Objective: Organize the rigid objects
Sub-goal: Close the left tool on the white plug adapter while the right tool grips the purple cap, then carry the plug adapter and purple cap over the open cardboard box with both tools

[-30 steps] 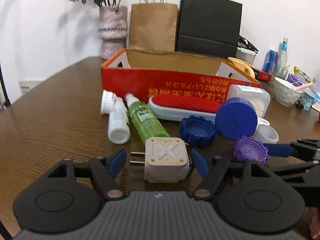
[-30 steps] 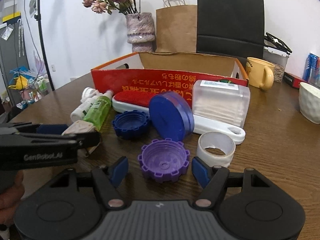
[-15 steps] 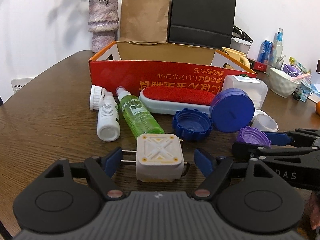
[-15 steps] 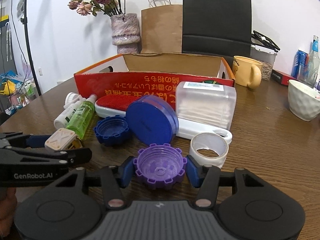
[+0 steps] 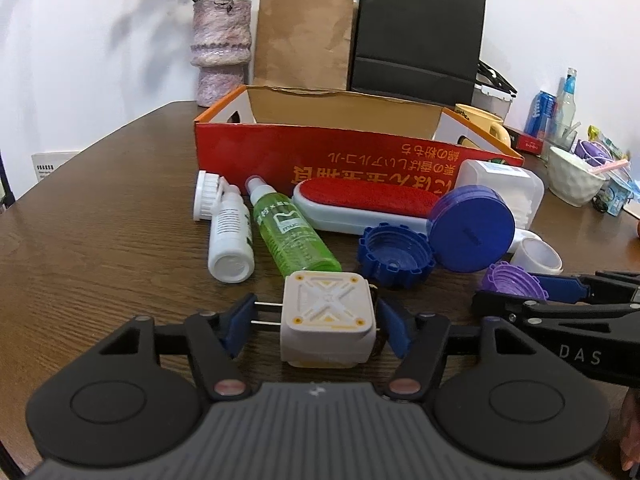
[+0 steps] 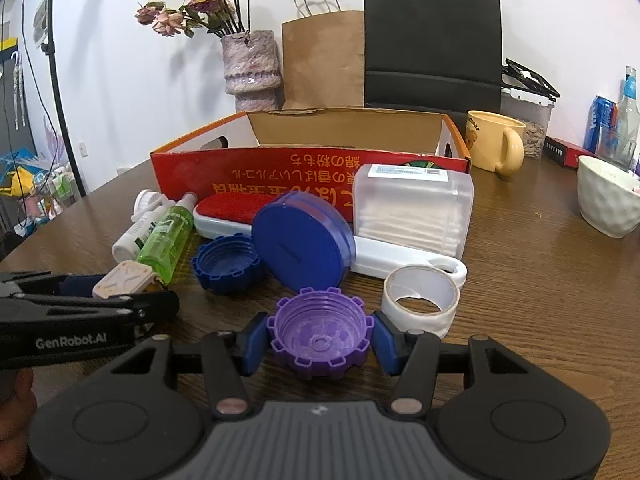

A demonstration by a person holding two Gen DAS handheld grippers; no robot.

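My left hand-held gripper [image 5: 316, 324] is closing its jaws around the white plug adapter [image 5: 328, 318], which sits on the bench [image 5: 100, 264] between the 2 blue pads. The right pad is just beside the adapter's side, and the left pad meets the tips of its 2 metal prongs; I cannot tell whether the pads press yet. Just ahead of this gripper lie the green spray bottle [image 5: 294, 234] and, to its left, the white bottle [image 5: 230, 240], both on their sides.

My right hand-held gripper [image 6: 318, 340] is clenched on the purple ribbed cap [image 6: 320, 334], open side up, with a pad against each side of it. Ahead and to the right of it, a roll of white tape [image 6: 418, 300] rests on the bench. Ahead and to the left lies the dark blue ribbed cap [image 6: 228, 264], and straight ahead the blue round lid [image 6: 302, 250] leans tilted against the white brush with the red pad [image 6: 236, 210]. Behind that sits the clear box of cotton swabs [image 6: 414, 208], and beyond everything stands the red cardboard box [image 6: 304, 172], open on top.
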